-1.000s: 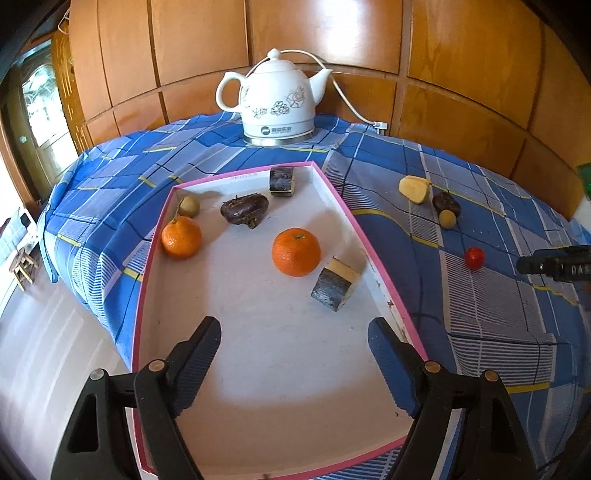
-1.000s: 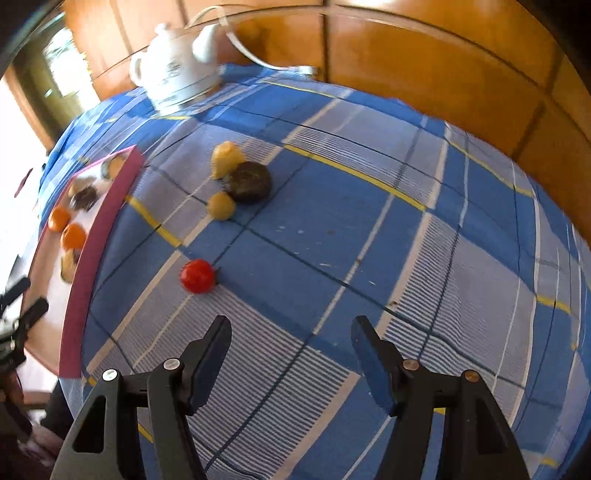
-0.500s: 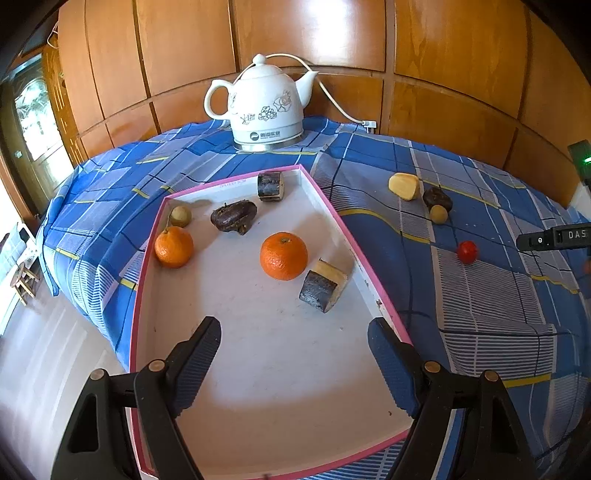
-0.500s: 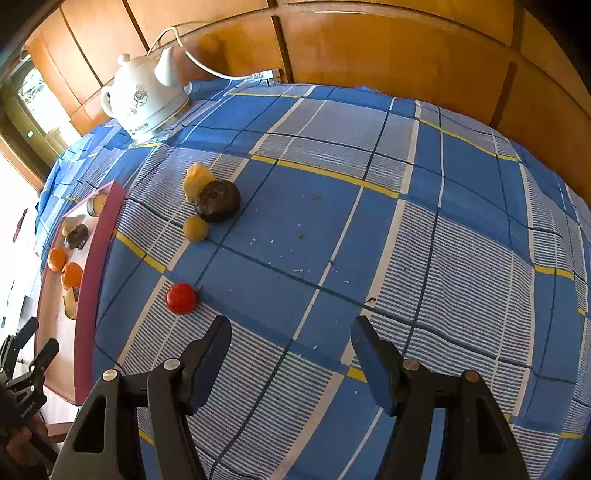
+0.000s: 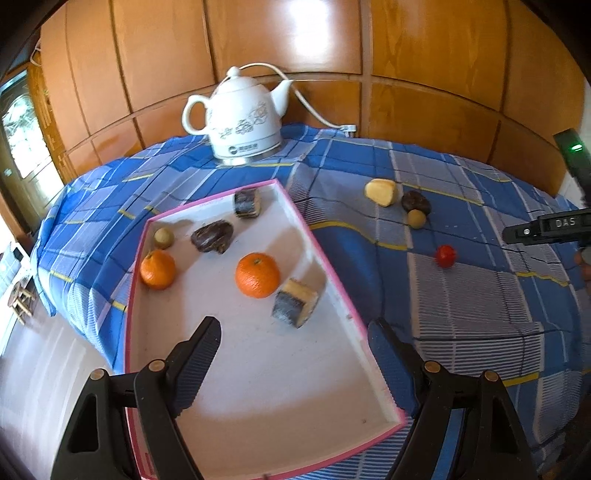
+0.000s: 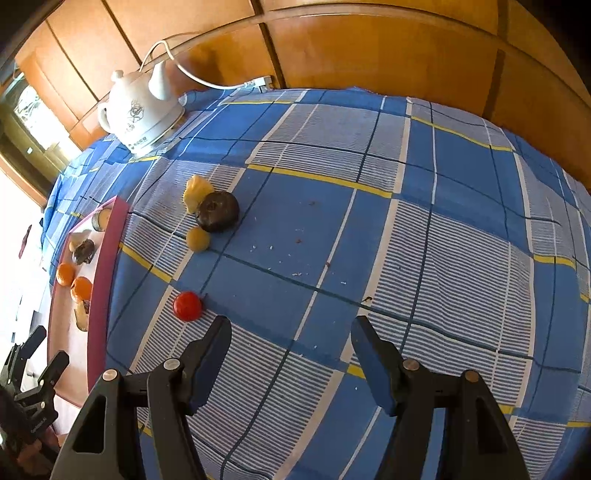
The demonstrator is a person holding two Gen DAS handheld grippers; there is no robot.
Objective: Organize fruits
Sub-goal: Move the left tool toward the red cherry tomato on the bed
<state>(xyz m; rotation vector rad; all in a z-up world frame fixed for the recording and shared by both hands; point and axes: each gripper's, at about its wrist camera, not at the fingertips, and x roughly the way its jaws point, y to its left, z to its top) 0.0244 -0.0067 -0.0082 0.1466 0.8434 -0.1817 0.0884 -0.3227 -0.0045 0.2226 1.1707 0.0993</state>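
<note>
Left wrist view: "DAS" on the right gripper, both grippers' fingers apart, empty, left gripper over tray.

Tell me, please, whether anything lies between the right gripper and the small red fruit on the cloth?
Nothing visible does. The red fruit lies alone on the tablecloth, just ahead and left of the right gripper, whose jaws stand open and empty.

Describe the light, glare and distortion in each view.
Left wrist view: glare on the wood panels, hard shadows inside the tray, fisheye curves the tablecloth. Right wrist view: window side blown out white, cloth bulges like a dome.
</note>
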